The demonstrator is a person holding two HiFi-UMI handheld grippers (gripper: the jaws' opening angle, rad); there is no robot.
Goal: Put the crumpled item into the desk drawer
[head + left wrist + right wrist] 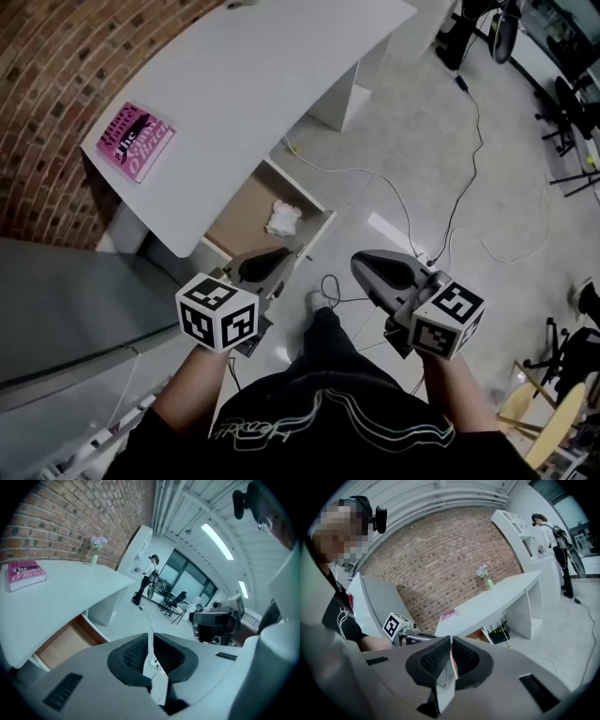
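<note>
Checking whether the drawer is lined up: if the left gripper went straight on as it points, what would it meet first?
The left gripper would likely pass beside the open drawer and meet the floor near the white cable; depth is unclear.

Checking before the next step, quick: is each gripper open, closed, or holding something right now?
Left gripper: closed, nothing held.
Right gripper: closed, nothing held.

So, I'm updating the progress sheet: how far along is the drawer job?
Done: the crumpled item lies inside the open drawer. In hand: nothing; the left gripper and right gripper are both shut and empty, held clear of the desk. Left: perhaps only pushing the drawer closed.
</note>
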